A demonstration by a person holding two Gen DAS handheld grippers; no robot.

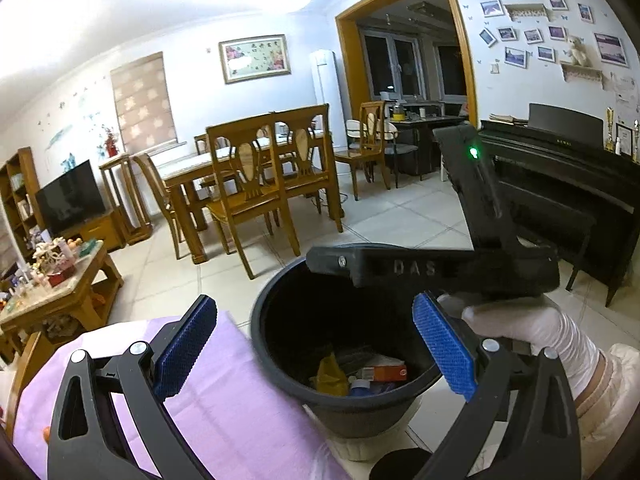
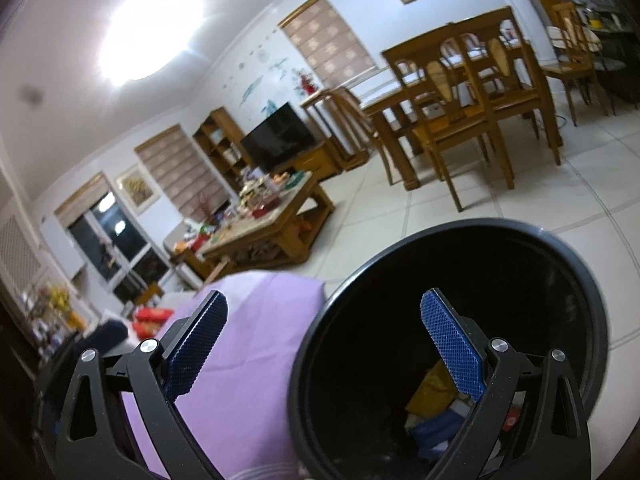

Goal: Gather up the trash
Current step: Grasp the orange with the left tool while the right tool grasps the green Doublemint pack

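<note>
A black round trash bin (image 1: 280,320) stands on the tiled floor beside a purple-covered table (image 1: 216,400). Inside lie a yellow wrapper (image 1: 330,372), an orange-and-white box (image 1: 384,372) and a blue item. My left gripper (image 1: 316,348) is open and empty, its jaws straddling the table edge and the bin. The right gripper's black body (image 1: 440,268) hovers over the bin's far rim, held by a white-gloved hand (image 1: 532,328). In the right wrist view my right gripper (image 2: 324,340) is open and empty above the bin (image 2: 440,260), with trash (image 2: 432,392) at the bottom.
A wooden dining table with chairs (image 1: 256,176) stands behind the bin. A cluttered wooden coffee table (image 1: 56,280) and a TV (image 1: 70,196) are at left. A black piano (image 1: 568,184) is at right. Tiled floor (image 1: 392,216) lies between them.
</note>
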